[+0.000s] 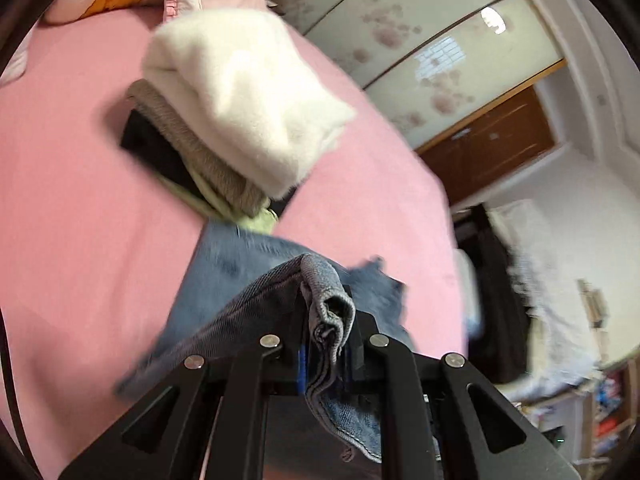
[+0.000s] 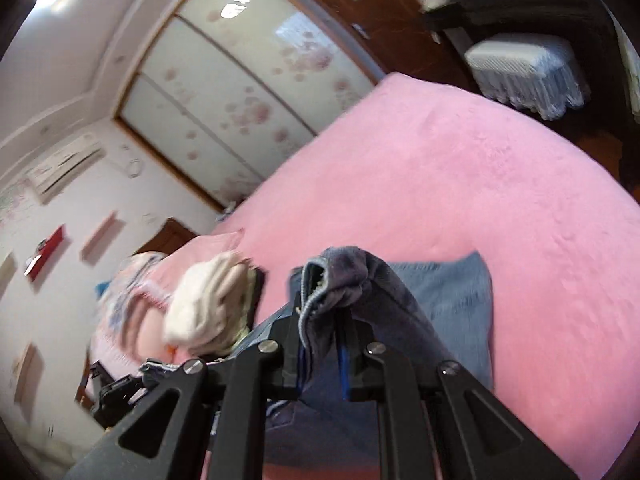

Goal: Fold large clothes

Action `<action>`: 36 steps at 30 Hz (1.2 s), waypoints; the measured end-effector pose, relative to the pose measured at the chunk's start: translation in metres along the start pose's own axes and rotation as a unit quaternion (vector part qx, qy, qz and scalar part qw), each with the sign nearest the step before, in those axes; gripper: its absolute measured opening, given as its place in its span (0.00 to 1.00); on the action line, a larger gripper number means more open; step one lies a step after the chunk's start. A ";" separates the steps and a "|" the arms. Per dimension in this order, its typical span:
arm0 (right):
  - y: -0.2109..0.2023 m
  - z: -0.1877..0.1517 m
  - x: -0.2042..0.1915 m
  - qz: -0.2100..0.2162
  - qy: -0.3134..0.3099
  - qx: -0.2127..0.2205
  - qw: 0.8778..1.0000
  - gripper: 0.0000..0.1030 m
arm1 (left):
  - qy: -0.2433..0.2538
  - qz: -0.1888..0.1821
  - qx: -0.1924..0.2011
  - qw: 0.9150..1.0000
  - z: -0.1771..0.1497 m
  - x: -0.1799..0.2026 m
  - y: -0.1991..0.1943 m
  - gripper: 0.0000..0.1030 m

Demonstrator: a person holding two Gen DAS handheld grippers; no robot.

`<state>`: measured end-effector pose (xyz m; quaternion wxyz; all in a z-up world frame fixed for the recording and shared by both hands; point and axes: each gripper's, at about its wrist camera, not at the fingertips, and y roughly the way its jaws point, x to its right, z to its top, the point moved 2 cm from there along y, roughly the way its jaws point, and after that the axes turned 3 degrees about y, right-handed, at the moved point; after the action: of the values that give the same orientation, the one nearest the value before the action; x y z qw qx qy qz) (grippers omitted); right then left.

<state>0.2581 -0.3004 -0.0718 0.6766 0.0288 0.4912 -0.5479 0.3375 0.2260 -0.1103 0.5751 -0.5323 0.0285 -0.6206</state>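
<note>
Left gripper (image 1: 326,344): fingers pressed together on a bunched edge of the jeans (image 1: 256,280), pinched at 6 o'clock in the left wrist view. Right gripper (image 2: 324,336): likewise clamped on a bunched denim edge at 6 o'clock in the right wrist view. The jeans hang between the two grips, and the free part trails onto the pink bed (image 2: 460,168) toward 12 to 3 o'clock.

Risk 1, slip. Each grip holds a thick, rolled wad rather than a flat hem. A sharp pull or shake could work the denim out of one claw, and the garment would then drop askew.

Risk 2, uneven fold. Both views are motion-blurred, so it is probably not possible to confirm that the two held points match. If they do not match, the fold line will lie crooked.

Risk 3, collision. A stack of folded clothes (image 1: 240,112), white on top, sits on the bed at 11 o'clock in the left wrist view, just beyond the denim. Swinging the jeans forward could topple or drag it.

Farther off, the wardrobe doors (image 2: 240,92) present no hazard.
</note>
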 end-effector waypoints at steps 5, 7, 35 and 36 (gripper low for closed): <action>0.110 0.015 0.058 -0.090 0.063 -0.061 0.992 0.17 | 0.029 0.113 -0.074 0.990 0.015 -0.012 0.121 0.18; 0.148 0.008 0.081 -0.142 0.086 -0.122 0.979 0.26 | 0.030 0.128 -0.109 0.985 0.007 -0.025 0.150 0.36; 0.195 -0.007 0.052 -0.250 -0.270 -0.165 0.915 0.67 | 0.369 0.183 -0.096 0.906 -0.009 0.005 0.190 0.90; 0.200 -0.008 0.053 -0.254 -0.272 -0.169 0.913 0.67 | 0.370 0.187 -0.101 0.904 -0.010 0.006 0.195 0.89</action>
<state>0.4024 -0.2543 -0.2126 0.6169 -0.3615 0.3644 -0.5966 0.4657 0.1502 -0.2369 0.5720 -0.3041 0.4012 -0.6476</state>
